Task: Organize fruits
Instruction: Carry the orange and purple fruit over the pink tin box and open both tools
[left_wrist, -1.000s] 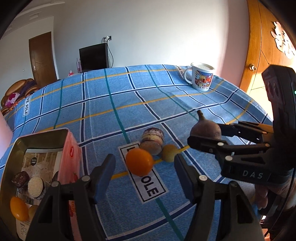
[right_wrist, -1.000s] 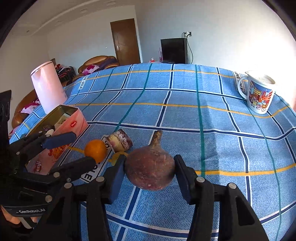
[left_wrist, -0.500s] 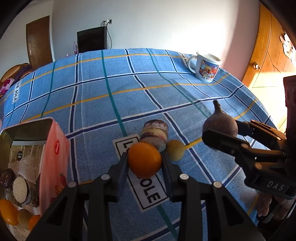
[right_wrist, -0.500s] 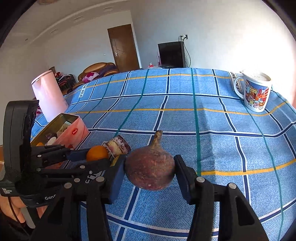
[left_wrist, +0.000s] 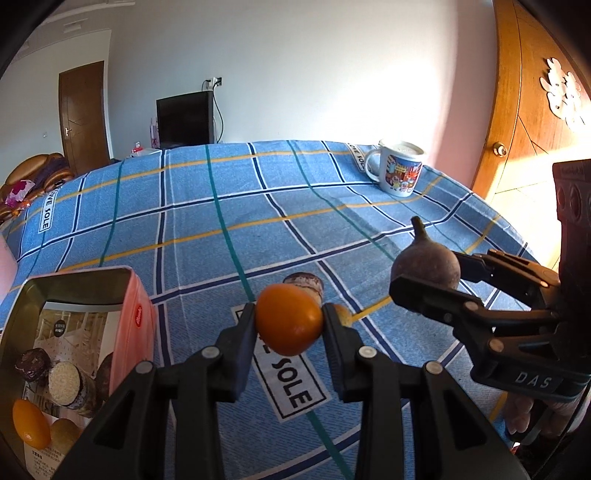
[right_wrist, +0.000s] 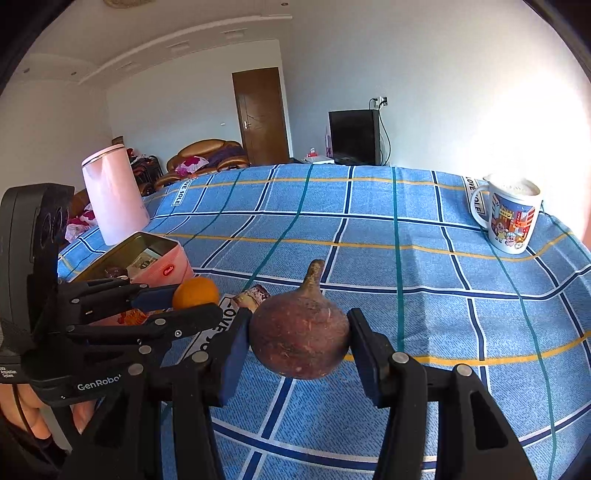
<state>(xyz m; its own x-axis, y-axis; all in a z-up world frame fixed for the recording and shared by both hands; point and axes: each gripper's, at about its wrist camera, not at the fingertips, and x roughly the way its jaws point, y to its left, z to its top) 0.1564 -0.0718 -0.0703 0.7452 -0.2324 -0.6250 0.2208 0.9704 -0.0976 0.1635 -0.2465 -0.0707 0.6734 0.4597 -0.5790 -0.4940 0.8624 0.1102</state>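
My left gripper (left_wrist: 290, 325) is shut on an orange fruit (left_wrist: 289, 323) and holds it above the blue checked tablecloth; it also shows in the right wrist view (right_wrist: 195, 292). My right gripper (right_wrist: 298, 341) is shut on a dark brown-purple round fruit with a stem (right_wrist: 300, 338), also seen from the left wrist (left_wrist: 424, 264). A pink tin box (left_wrist: 136, 325) at the left holds several fruits, among them an orange one (left_wrist: 31, 424). A brown-and-cream round item (left_wrist: 304, 282) and a small yellow fruit (left_wrist: 342, 314) lie on the cloth behind the orange.
A printed mug (left_wrist: 400, 171) stands at the far right of the table, also in the right wrist view (right_wrist: 511, 218). A pink kettle (right_wrist: 110, 194) stands at the left behind the tin (right_wrist: 162, 258). The table edge drops off at right near a wooden door (left_wrist: 532, 122).
My left gripper closed on the orange fruit and lifted it off the cloth. My right gripper kept hold of the dark fruit and rose a little.
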